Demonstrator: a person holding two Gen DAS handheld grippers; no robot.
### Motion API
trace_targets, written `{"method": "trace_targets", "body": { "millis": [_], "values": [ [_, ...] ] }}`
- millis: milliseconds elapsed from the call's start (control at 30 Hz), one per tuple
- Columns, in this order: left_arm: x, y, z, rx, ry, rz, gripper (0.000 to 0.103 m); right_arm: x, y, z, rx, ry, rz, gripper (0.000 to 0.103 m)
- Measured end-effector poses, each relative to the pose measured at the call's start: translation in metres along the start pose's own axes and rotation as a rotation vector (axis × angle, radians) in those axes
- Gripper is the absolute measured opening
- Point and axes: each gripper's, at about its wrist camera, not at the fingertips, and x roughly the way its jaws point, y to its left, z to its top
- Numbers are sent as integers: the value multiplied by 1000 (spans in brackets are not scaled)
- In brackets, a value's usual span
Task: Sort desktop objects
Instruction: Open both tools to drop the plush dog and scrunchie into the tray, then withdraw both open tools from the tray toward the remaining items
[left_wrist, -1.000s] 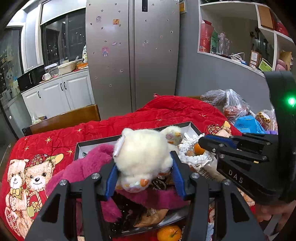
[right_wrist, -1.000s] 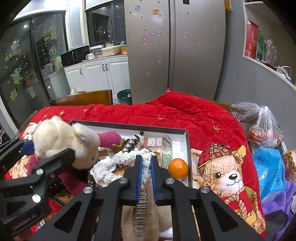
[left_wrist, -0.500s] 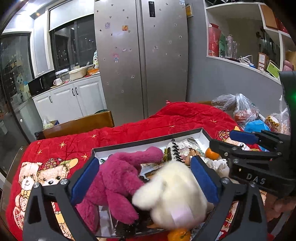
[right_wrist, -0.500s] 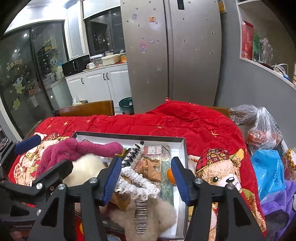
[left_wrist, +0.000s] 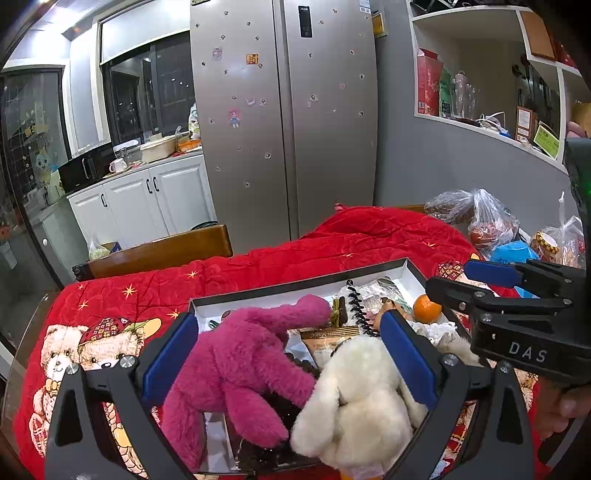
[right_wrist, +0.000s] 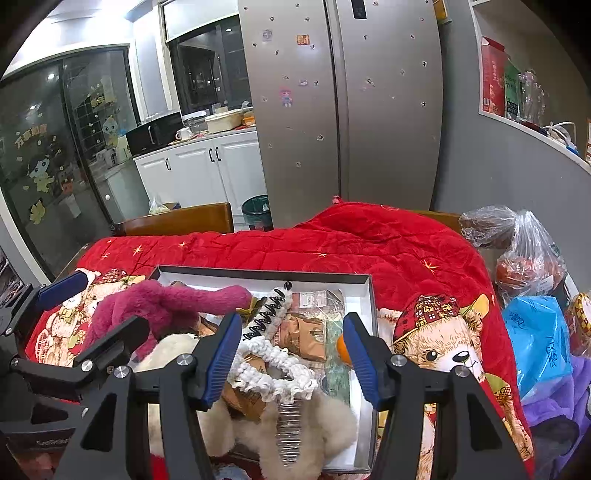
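Left wrist view: my left gripper (left_wrist: 288, 354) stood with jaws spread wide, gripping nothing. White plush toy (left_wrist: 354, 402) lay loose between them at the near end of the grey-rimmed tray (left_wrist: 295, 286), beside the magenta plush toy (left_wrist: 240, 369), which sprawled across the tray's left half. Orange (left_wrist: 426, 308) sat by the tray's right wall. My right gripper (left_wrist: 480, 280) reached in from the right.

Right wrist view: right gripper (right_wrist: 290, 350) had jaws parted, clear of everything. Under them lay a white knitted band (right_wrist: 273, 365), a black coil (right_wrist: 266, 314) and brown packets (right_wrist: 306, 336), all inside the tray (right_wrist: 364, 306). Tray rested on the red quilt (right_wrist: 332, 243) over the table.
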Motion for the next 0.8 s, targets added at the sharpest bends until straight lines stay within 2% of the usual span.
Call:
{"method": "trace_targets", "body": {
  "millis": [533, 667, 800],
  "values": [
    [-28, 15, 10, -36, -17, -4, 100, -26, 21, 3, -64, -48, -8, 66],
    [-55, 20, 16, -30, -37, -6, 100, -46, 27, 7, -62, -71, 5, 66],
    [-93, 32, 18, -59, -59, 0, 102, -81, 44, 7, -91, -145, -22, 68]
  ]
}}
